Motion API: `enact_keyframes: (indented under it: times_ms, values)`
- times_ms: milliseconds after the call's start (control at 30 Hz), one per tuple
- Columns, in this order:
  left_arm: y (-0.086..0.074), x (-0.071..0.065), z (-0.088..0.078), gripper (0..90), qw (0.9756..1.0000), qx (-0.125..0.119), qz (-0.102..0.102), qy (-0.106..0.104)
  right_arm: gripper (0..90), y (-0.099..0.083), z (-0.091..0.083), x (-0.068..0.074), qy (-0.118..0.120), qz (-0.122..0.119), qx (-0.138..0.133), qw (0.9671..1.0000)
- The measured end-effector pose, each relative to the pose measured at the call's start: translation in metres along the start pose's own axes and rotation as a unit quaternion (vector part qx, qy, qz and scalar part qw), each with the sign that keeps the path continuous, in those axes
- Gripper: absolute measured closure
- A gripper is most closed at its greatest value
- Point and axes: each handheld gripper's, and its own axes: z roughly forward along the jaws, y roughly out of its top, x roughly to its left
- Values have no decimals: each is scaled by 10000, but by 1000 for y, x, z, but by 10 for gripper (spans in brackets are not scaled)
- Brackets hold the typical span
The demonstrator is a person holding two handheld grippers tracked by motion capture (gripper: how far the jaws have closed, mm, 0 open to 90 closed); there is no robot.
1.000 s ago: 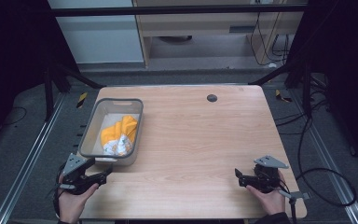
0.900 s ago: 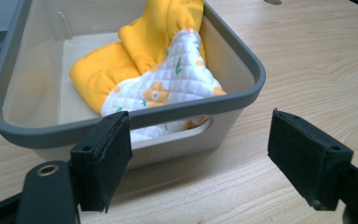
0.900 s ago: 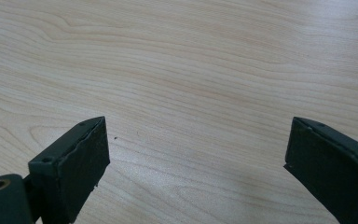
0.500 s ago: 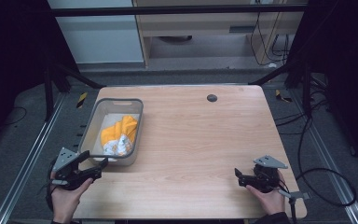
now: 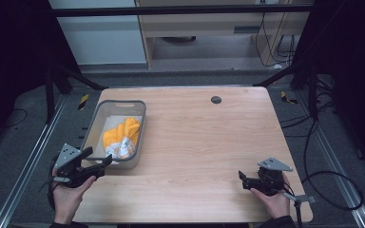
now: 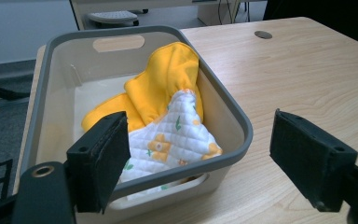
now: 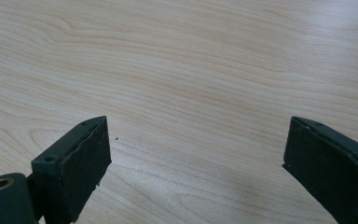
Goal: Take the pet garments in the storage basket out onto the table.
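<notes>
A grey plastic bin stands on the left part of the wooden table. A crumpled cloth lies inside it, yellow on one side and white quilted with a yellow pattern on the other. My left gripper hovers open at the bin's near end, its jaws wide apart with nothing between them. My right gripper rests open low over bare tabletop near the front right corner.
A small dark round grommet sits in the table near its far edge. Metal frame rails run along both sides of the table, and cables lie on the floor at right. A cabinet stands beyond the far edge.
My left gripper has pulled back left and toward the table's near edge, away from the bin's corner, then edged up to the bin's near end. The right gripper has stayed put.
</notes>
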Motion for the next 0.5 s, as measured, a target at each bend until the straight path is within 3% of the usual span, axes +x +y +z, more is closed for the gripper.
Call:
enact_keyframes:
  times_ms: [500]
  values:
    - [22,0,25,191,9999,139,31,-89,69,0,1,0,-10,-23,-2,10000]
